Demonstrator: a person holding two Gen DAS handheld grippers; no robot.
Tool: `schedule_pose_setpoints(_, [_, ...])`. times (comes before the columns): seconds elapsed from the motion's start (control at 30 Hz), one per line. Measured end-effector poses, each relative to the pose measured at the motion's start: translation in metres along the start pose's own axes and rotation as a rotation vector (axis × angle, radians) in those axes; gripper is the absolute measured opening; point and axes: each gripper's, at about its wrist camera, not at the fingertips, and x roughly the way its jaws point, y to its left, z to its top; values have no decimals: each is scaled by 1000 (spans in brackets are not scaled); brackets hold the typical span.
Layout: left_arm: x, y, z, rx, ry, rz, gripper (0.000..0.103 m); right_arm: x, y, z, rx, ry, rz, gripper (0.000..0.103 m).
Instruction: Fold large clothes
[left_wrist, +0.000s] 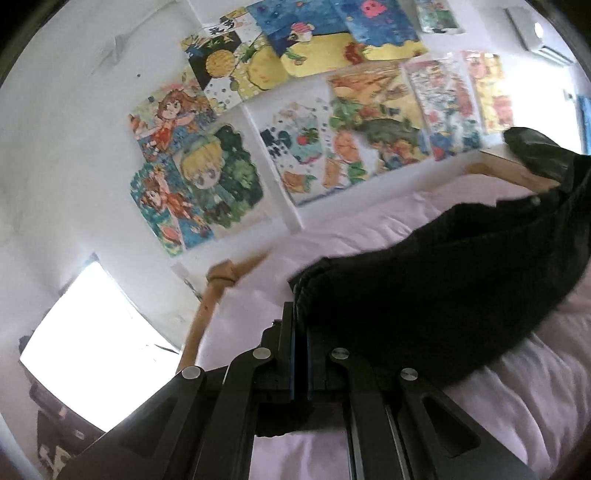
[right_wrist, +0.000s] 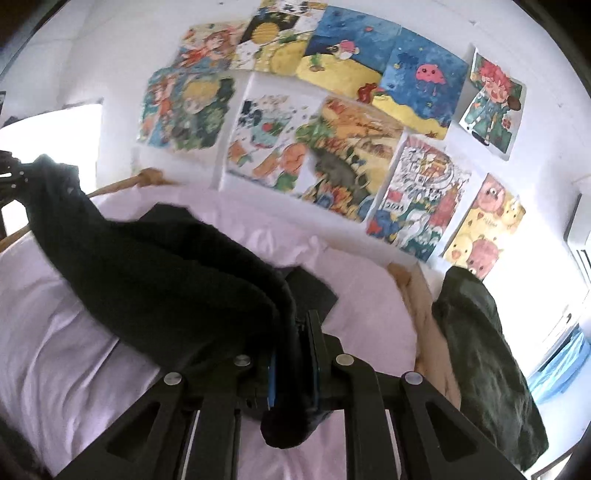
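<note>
A large black garment (left_wrist: 443, 273) hangs stretched between both grippers above a bed with a pale pink sheet (left_wrist: 517, 387). My left gripper (left_wrist: 300, 314) is shut on one end of the cloth, which runs off to the right towards the other gripper (left_wrist: 535, 151). In the right wrist view my right gripper (right_wrist: 301, 325) is shut on the other end of the black garment (right_wrist: 159, 266); a fold of it pokes out below the jaws. The cloth sags leftward to the left gripper (right_wrist: 14, 173) at the frame's edge.
A white wall with several colourful drawings (right_wrist: 332, 122) stands behind the bed. A wooden bed frame (left_wrist: 218, 280) runs along the head. A dark green garment (right_wrist: 484, 362) lies over the frame's right end. A bright window (left_wrist: 85, 339) is at left.
</note>
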Motion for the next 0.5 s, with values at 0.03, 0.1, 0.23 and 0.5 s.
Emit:
schedule_pose_setpoints(0.03, [11, 0, 6, -1, -5, 14, 3, 11, -6, 8, 13, -2, -5, 13])
schedule_pose_setpoints(0.1, [35, 0, 20, -6, -16, 46, 3, 33, -15, 20, 37, -18, -20, 13])
schedule_pose_setpoints(0.23, [81, 3, 35, -81, -41, 60, 3, 82, -30, 34, 92, -33, -36, 13])
schedule_pose_setpoints(0.5, [160, -9, 45, -174, -161, 80, 3, 167, -48, 33, 160, -64, -34, 9])
